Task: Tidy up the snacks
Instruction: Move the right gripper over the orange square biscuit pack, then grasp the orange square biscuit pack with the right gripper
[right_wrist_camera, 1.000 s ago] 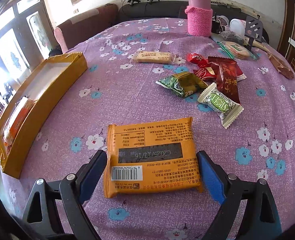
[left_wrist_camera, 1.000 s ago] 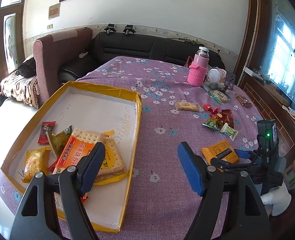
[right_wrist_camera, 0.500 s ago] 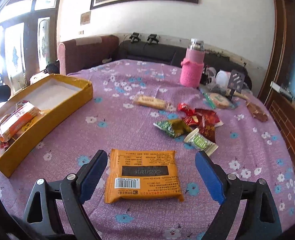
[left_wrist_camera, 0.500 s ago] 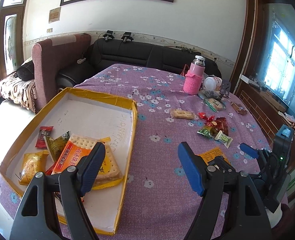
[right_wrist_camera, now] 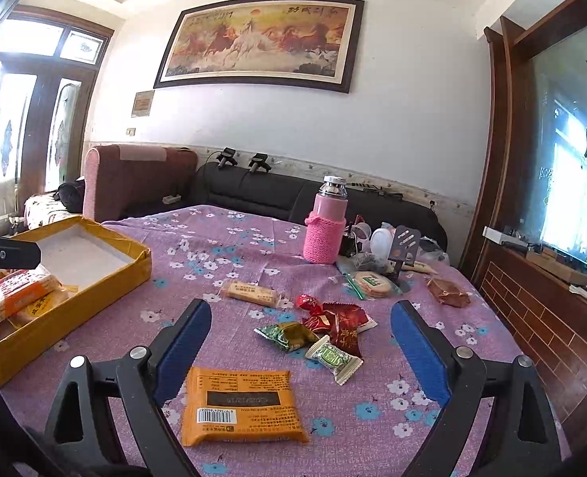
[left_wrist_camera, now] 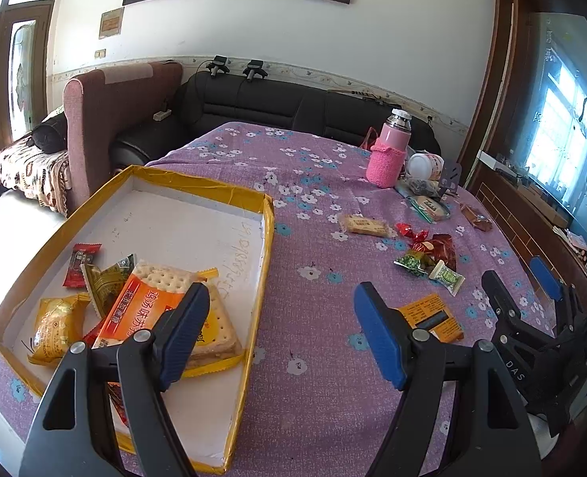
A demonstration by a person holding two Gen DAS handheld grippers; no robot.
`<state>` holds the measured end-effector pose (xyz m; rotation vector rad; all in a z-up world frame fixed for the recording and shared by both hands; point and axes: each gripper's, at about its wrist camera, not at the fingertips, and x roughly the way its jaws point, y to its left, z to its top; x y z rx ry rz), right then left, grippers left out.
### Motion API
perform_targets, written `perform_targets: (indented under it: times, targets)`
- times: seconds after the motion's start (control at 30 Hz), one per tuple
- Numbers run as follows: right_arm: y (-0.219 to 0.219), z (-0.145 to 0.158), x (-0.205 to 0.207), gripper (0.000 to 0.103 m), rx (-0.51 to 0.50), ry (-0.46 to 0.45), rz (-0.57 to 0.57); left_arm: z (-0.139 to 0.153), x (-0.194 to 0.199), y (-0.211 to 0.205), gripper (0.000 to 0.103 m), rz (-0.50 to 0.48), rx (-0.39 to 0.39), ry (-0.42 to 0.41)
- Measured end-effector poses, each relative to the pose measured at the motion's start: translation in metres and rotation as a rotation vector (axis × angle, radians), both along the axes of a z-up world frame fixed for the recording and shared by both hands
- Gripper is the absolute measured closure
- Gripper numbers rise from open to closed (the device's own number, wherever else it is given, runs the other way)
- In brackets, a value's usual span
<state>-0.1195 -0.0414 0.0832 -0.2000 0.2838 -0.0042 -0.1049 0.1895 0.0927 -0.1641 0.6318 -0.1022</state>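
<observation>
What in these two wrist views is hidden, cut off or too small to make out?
- Left wrist view: red wrapper in the yellow cardboard tray, mostly hidden behind the left gripper.
- Left wrist view: flat orange snack packet, partly behind a blue finger pad.
- Right wrist view: orange packet's print, too small.
- Right wrist view: tray's near end, cut off at the left edge.

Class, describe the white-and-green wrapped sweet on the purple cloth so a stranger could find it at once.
Start at the pink flask and come toward the camera to the loose snack cluster. The white-and-green sweet lies at its near edge, just beyond the orange packet. It alone has a white wrapper; its neighbours are red or dark green.
</observation>
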Motion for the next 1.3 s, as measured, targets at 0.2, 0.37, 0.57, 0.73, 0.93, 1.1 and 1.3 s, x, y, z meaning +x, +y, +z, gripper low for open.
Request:
perform_targets:
  times: [0.2, 0.37, 0.57, 0.73, 0.93, 1.1, 1.3]
  targets:
    - [-0.016, -0.017, 0.051, 0.005, 0.189, 0.434, 0.177, 0.000, -0.002, 0.005, 0.028, 0.012, -0.017, -0.002]
    - [-0.026, -0.042, 0.080, 0.005, 0.202, 0.623, 0.159, -0.004, -0.006, 0.015, 0.028, 0.022, -0.040, 0.000]
    - [-0.021, -0.068, 0.089, 0.005, 0.244, 0.724, 0.135, -0.006, -0.011, 0.025, 0.028, 0.031, -0.061, 0.005]
    - [0.003, -0.077, 0.097, 0.005, 0.152, 0.756, 0.120, -0.006, -0.015, 0.034, 0.028, 0.024, -0.071, 0.000]
    - [0.015, -0.078, 0.099, 0.010, 0.108, 0.772, 0.095, -0.011, -0.012, 0.042, 0.028, 0.025, -0.095, 0.021]
    - [0.009, -0.071, 0.094, 0.030, 0.139, 0.760, 0.086, -0.005, -0.025, 0.047, 0.028, 0.030, -0.095, -0.002]
    - [0.009, -0.067, 0.083, 0.031, 0.171, 0.741, 0.102, 0.002, -0.037, 0.057, 0.028, 0.047, -0.118, -0.028]
